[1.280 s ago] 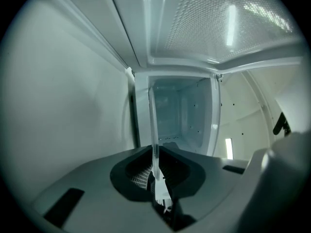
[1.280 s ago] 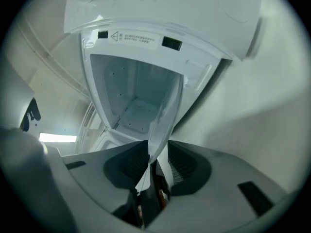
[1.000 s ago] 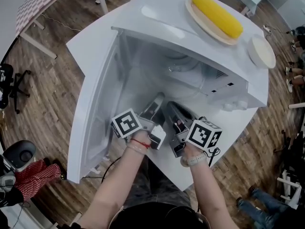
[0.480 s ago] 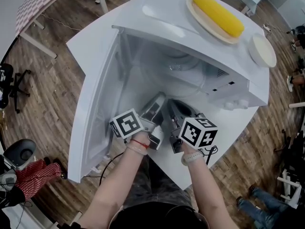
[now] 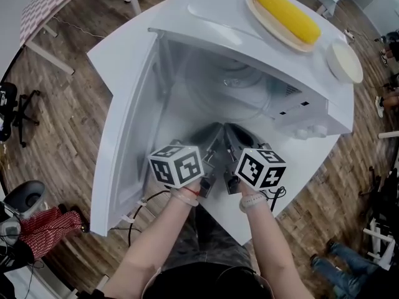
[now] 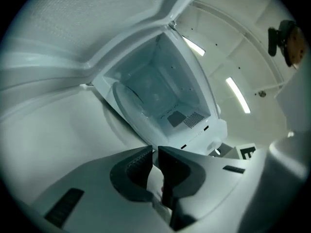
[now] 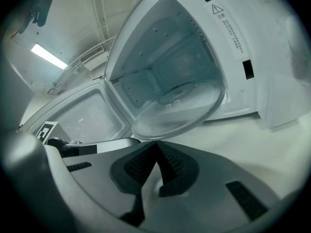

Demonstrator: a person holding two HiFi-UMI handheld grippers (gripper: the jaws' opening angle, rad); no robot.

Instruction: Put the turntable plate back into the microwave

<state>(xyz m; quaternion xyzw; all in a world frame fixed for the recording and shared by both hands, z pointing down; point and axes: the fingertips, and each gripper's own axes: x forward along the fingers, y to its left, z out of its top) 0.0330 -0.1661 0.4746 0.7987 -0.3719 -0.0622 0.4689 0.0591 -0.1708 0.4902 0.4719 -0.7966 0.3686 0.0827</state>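
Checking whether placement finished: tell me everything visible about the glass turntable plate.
The turntable plate is a round, clear glass disc with a raised rim and rings near its centre. It sits low inside the open microwave, looking tilted, its near edge at the front sill. That edge ends just above the shut jaw tips of the right gripper; whether they touch it cannot be told.

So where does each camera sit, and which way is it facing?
Head view: on the person's head, looking steeply down at the open microwave; forearms, left gripper and right gripper show.
Left gripper view: rides that gripper, faces the cavity along its own jaws.
Right gripper view: likewise, over its own jaws, door at left.
Shared: both gripper views show the glass turntable plate at their jaw tips.
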